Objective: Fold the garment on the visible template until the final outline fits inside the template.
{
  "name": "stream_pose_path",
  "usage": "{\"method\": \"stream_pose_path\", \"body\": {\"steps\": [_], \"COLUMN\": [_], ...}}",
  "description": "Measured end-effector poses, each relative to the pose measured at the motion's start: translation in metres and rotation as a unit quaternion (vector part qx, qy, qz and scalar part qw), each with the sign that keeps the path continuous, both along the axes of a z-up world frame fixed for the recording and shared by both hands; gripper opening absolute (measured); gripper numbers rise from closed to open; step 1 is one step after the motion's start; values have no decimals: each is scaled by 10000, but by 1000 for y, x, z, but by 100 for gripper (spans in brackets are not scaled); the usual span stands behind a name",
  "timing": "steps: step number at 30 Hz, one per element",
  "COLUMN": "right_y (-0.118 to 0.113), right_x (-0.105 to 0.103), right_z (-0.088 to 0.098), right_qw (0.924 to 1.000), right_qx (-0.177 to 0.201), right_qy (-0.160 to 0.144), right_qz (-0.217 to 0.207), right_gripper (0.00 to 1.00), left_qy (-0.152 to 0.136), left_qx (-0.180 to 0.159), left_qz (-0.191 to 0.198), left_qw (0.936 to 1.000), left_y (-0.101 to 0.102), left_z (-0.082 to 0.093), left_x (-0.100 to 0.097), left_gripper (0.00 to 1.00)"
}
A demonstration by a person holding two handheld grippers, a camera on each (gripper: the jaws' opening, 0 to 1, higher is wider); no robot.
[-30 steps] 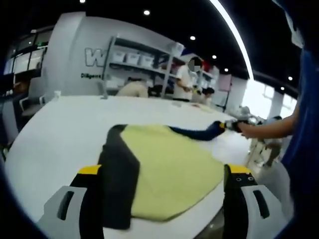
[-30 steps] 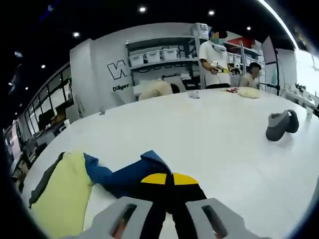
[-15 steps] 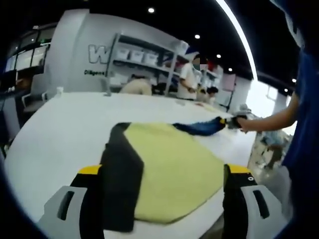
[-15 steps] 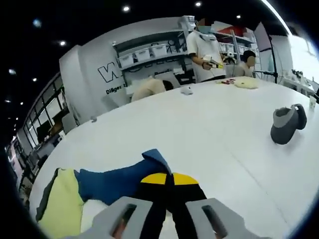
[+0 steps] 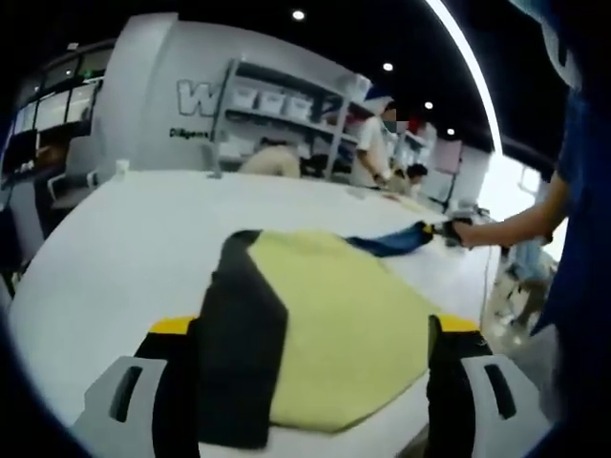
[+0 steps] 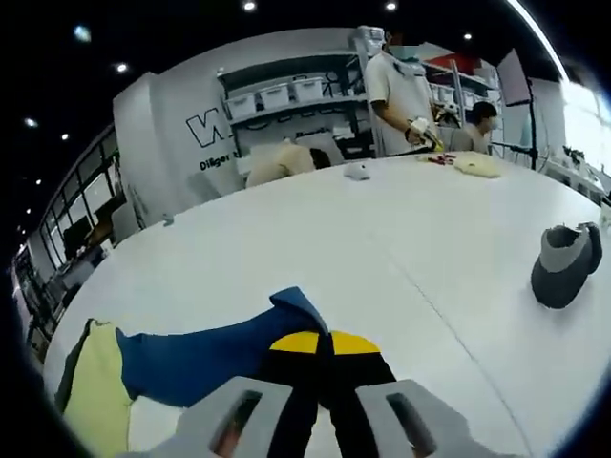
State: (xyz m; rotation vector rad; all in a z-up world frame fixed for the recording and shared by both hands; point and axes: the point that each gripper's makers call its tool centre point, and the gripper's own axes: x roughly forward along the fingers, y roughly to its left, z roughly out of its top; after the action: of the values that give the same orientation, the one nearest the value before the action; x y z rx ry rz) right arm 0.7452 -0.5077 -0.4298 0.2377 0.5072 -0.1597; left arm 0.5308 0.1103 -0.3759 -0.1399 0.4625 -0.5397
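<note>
A yellow garment [image 5: 334, 315] with a black side panel [image 5: 243, 343] lies flat on the white table [image 5: 115, 248]. My left gripper [image 5: 314, 326] is open, with its jaws wide apart on either side of the garment's near edge. The blue sleeve [image 5: 391, 241] stretches out to the right to my right gripper [image 5: 449, 229], held by a person's hand. In the right gripper view, that gripper [image 6: 320, 342] is shut on the blue sleeve [image 6: 205, 358], which runs left to the yellow body [image 6: 95, 401].
A grey shoe-like object [image 6: 565, 265] sits on the table to the right. Small items [image 6: 474, 164] lie at the far side, where people stand before shelves of bins [image 6: 286, 95]. The person's blue-clad body [image 5: 582, 277] is close on the right in the left gripper view.
The right gripper has pulled the blue sleeve outward, so it now lies longer and straighter away from the yellow body. The left gripper stays open over the garment's near edge.
</note>
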Motion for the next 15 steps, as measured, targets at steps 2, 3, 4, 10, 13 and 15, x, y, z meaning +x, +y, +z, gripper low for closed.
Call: {"method": "stream_pose_path", "body": {"steps": [2, 3, 4, 10, 13, 15], "right_y": [-1, -2, -2, -4, -3, -6], "right_x": [7, 12, 12, 22, 24, 31], "right_z": [-2, -5, -8, -15, -15, -15], "right_qw": [10000, 10000, 9999, 9998, 9995, 9991], "right_qx": [-24, -73, -111, -130, -167, -231], "right_qy": [12, 34, 58, 81, 48, 58], "right_qz": [7, 33, 49, -129, -252, -351], "right_gripper": [0, 0, 0, 0, 0, 0], "left_qy": [49, 68, 80, 132, 159, 163], "left_qx": [8, 8, 7, 14, 8, 25], "left_qz": [20, 26, 39, 102, 120, 137], "left_qw": [10000, 10000, 10000, 9999, 9998, 9998], "left_y": [2, 2, 2, 2, 3, 5], "left_z": [-3, -3, -4, -5, -6, -7], "left_x": [1, 1, 2, 6, 8, 8], "left_gripper": [98, 98, 98, 98, 98, 98]}}
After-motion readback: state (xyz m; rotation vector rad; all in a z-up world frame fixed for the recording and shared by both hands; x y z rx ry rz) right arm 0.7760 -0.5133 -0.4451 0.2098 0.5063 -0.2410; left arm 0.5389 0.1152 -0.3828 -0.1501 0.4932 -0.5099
